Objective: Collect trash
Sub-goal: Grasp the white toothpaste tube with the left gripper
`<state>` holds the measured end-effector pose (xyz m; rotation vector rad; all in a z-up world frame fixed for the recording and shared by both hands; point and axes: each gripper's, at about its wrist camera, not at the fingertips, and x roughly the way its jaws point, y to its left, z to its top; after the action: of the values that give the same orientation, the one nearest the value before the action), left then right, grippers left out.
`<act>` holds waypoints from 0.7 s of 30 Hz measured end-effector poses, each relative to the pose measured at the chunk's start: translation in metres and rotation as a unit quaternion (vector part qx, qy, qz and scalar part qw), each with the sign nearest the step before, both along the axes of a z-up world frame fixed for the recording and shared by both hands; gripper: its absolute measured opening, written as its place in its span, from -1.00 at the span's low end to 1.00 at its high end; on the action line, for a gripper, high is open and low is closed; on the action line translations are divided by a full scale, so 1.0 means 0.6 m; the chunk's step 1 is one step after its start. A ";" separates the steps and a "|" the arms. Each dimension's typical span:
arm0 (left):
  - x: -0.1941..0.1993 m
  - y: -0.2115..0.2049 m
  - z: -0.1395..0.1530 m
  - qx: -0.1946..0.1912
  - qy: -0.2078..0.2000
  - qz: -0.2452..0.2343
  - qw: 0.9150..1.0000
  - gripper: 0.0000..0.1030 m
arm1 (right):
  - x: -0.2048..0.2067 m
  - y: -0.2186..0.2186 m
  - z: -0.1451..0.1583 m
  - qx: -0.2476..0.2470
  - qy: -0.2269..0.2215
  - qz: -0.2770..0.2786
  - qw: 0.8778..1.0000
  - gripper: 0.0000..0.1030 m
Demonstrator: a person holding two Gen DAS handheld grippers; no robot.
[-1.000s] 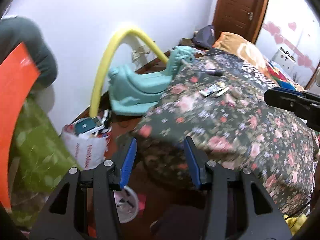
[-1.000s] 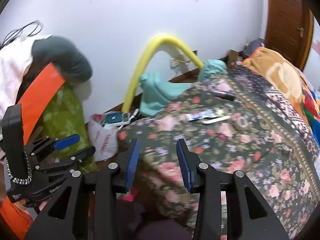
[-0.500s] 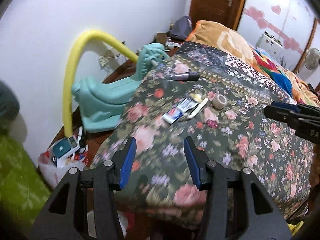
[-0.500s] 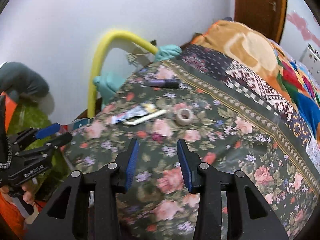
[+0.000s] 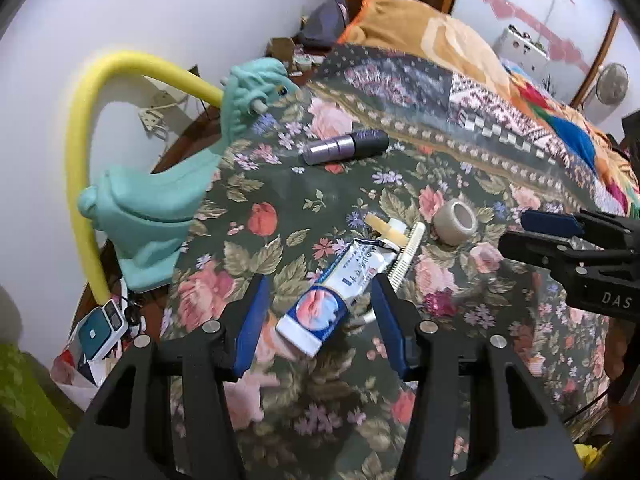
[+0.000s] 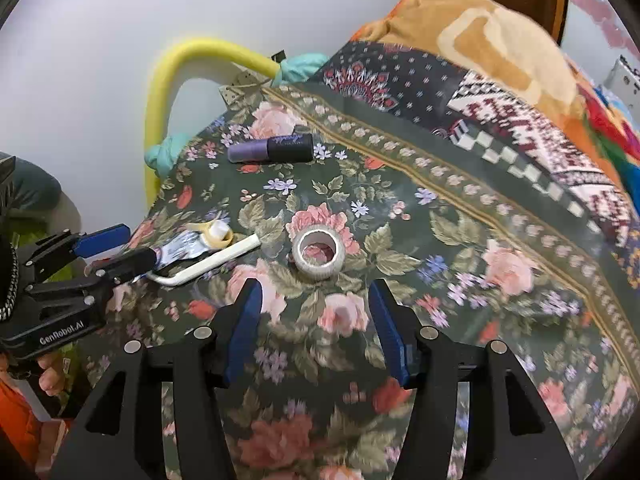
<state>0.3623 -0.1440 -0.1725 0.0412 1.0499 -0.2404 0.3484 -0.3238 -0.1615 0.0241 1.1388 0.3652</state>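
Across the floral bedspread (image 6: 460, 240) lay the trash: a purple tube (image 6: 272, 148), a squeezed toothpaste tube (image 5: 340, 284), a white toothbrush (image 6: 208, 264) touching it, and a tape roll (image 6: 319, 255) just beside. The toothpaste tube looked light, soft and crushable, probably best pinched across its flat body. The left gripper (image 5: 316, 324) hovered wide open, straddling its crimped end. The right gripper (image 6: 316, 332), equally wide, pointed at the stiff roll.
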 end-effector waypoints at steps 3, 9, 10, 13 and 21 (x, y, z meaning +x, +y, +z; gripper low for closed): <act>0.011 -0.008 -0.020 -0.001 0.015 -0.019 1.000 0.01 | 0.019 0.006 -0.023 0.006 0.009 0.000 1.000 0.00; 0.014 -0.024 -0.041 0.023 0.011 -0.037 0.999 -0.01 | 0.036 0.016 -0.039 0.023 0.012 -0.001 1.000 0.00; 0.014 -0.025 -0.041 0.023 0.007 -0.038 0.999 -0.13 | 0.034 0.018 -0.036 0.029 0.009 0.000 1.000 0.00; 0.011 -0.026 -0.034 0.021 -0.003 -0.040 0.999 -0.64 | 0.032 0.027 -0.025 0.048 0.005 0.009 0.999 0.00; -0.008 -0.016 -0.023 -0.003 -0.005 -0.050 0.999 -0.95 | 0.046 0.074 -0.018 0.097 0.016 0.031 0.995 0.00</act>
<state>0.3576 -0.1538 -0.1862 0.0899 1.0376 -0.3340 0.3761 -0.2793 -0.1723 0.1649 1.1334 0.5312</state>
